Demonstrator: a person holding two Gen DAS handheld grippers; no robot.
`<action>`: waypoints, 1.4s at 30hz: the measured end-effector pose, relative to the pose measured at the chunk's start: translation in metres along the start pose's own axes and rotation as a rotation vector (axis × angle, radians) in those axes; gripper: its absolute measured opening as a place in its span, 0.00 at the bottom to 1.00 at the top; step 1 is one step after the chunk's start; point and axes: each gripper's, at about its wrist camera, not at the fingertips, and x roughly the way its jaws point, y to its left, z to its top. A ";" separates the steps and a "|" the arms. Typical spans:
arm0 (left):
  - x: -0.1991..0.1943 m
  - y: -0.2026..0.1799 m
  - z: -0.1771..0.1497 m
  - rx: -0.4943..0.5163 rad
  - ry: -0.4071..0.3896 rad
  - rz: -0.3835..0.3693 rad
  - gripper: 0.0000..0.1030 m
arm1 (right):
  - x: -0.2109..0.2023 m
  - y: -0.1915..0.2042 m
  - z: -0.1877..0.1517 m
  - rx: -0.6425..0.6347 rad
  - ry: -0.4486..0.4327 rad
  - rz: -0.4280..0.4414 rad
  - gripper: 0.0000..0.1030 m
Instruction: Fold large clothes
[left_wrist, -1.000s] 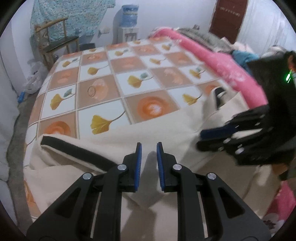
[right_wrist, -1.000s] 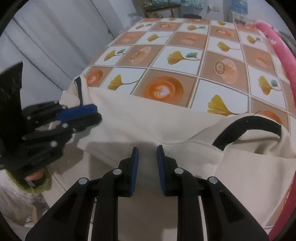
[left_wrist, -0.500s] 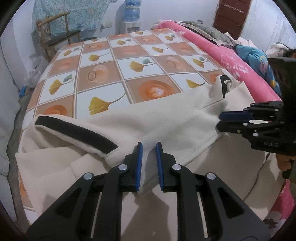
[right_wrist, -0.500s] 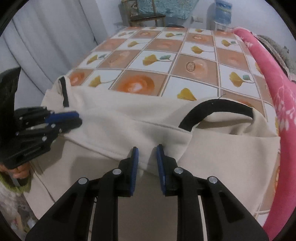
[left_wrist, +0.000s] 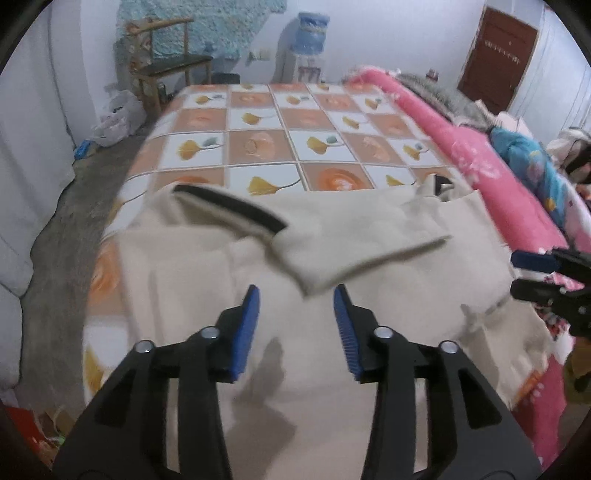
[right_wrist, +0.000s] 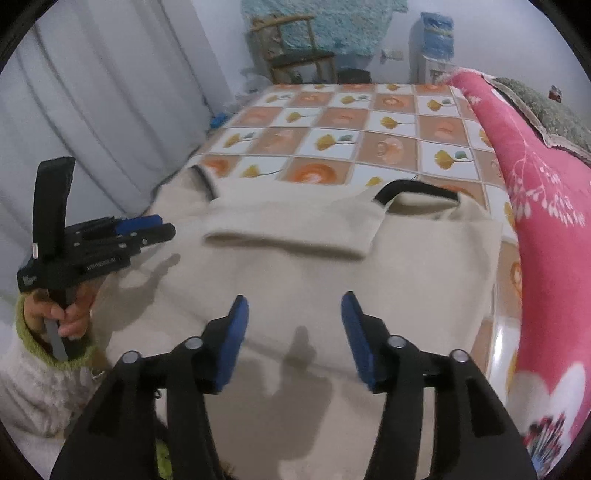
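**Desk:** Garment first: where does it lie?

**Photographer:** Cream garment (left_wrist: 369, 266) with black trim (left_wrist: 229, 206) spreads across the near end of the tiled-pattern bed (left_wrist: 280, 122), one folded flap laid over its middle, its lower part running to the near edge. A pink quilt (right_wrist: 546, 192) lines the bed's right side.

**Desk:** And the grippers?

**Photographer:** Left gripper (left_wrist: 297, 328) hangs over the cloth, jaws opening, nothing between them. Right gripper (right_wrist: 293, 332) does the same, jaws opening and empty, the fabric below them. A hand (right_wrist: 66, 314) in a green-cuffed sleeve carries the left tool.

**Desk:** How will the cloth handle?

**Photographer:** Soft and limp, by the look of its creases; likely light, though thick enough to hold a fold. It should slump wherever it is unsupported, so I would pinch it at two corners of a hem or along the side seam, one gripper each, and keep the edge taut between them.

**Desk:** Any containers?

**Photographer:** Only a water dispenser (left_wrist: 312, 44) by the far wall, bottle on top; its contents cannot be judged.
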 end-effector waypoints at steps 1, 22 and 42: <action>-0.010 0.004 -0.008 -0.012 -0.015 0.004 0.46 | -0.003 0.006 -0.008 -0.007 -0.009 0.007 0.63; -0.070 0.062 -0.156 -0.249 -0.112 0.128 0.54 | 0.033 0.028 -0.108 0.061 0.000 0.009 0.73; -0.044 0.100 -0.141 -0.326 -0.134 -0.141 0.33 | 0.038 0.035 -0.108 0.051 -0.014 -0.030 0.74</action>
